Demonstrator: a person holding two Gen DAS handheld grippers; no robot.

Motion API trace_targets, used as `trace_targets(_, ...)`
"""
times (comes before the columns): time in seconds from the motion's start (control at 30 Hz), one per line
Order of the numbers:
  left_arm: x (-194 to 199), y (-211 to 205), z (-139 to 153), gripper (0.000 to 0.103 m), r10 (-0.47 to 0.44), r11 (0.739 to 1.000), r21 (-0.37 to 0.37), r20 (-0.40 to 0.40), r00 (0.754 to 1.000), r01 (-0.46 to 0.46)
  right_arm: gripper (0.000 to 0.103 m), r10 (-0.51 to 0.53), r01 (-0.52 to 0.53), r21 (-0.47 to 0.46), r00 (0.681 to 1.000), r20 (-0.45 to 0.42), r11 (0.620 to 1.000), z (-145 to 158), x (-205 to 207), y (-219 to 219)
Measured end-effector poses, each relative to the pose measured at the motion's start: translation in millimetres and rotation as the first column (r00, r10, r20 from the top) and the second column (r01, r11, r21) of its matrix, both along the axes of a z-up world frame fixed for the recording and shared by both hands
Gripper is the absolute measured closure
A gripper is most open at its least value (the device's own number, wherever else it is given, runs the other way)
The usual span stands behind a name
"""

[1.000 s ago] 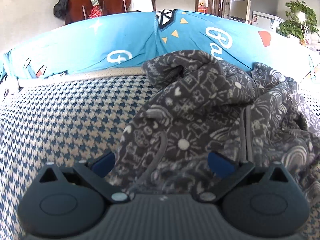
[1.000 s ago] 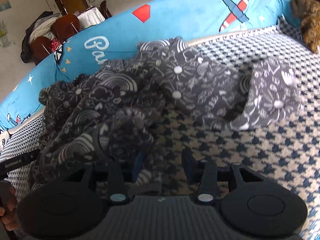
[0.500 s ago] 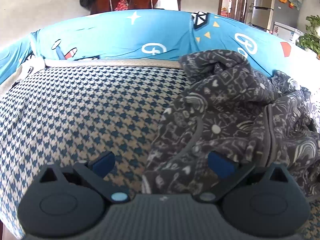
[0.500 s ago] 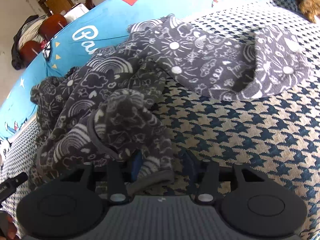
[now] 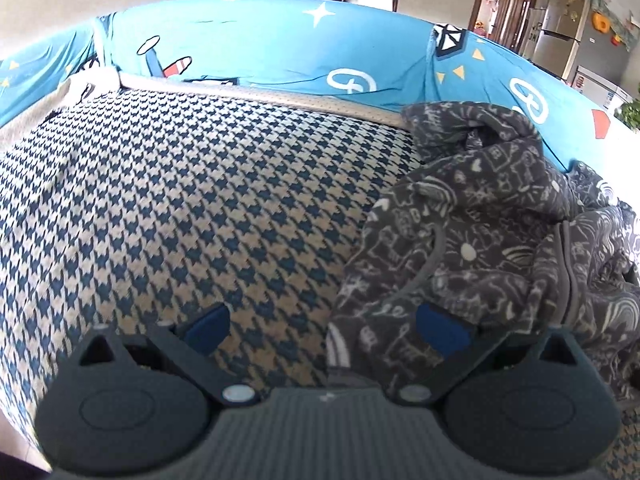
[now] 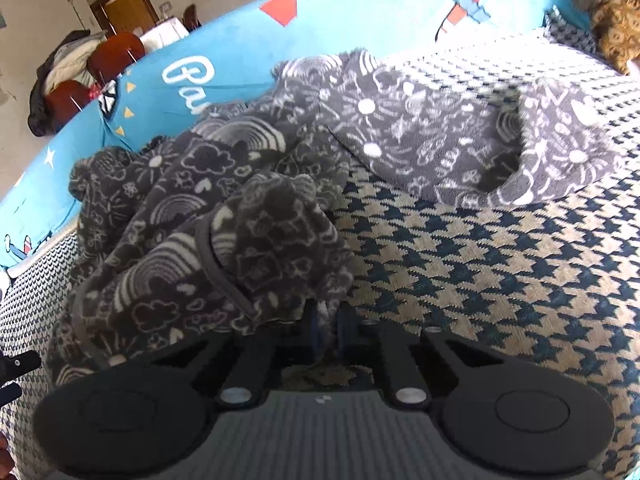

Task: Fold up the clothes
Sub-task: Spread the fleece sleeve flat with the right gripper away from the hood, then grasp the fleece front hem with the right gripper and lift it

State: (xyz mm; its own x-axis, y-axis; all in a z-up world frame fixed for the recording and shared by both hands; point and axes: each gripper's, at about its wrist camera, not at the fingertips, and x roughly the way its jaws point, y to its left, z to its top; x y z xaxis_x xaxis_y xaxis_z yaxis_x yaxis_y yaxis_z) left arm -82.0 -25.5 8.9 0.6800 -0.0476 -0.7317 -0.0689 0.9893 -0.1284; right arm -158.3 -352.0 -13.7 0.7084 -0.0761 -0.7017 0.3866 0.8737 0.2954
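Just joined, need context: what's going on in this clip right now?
A person is starting to fold a crumpled dark grey patterned fleece garment lying on a houndstooth-covered cushion with a blue printed backrest. The right gripper is closing its jaws on a bunch of the fleece near its front edge, with fabric between the pads. The left gripper is wide open at the garment's left edge, one pad over the fleece, one over bare cushion, gripping nothing yet. The garment is not spread flat yet.
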Motion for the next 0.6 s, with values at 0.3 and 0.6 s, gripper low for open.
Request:
trace_targets(0.3, -5, 11, -3, 0.000, 0.001, 1.000, -0.016, -0.010, 1.000, -0.001, 0.093, -0.035, 0.040, -0.036, 0.991, 0.132, 0.999, 34, -64, 14)
trace_targets(0.6, -16, 20, -3, 0.000, 0.002, 1.000, -0.016, 0.004, 1.000, -0.001, 0.085, -0.138, 0.153, -0.107, 0.981, 0.137, 0.982, 46, -91, 22)
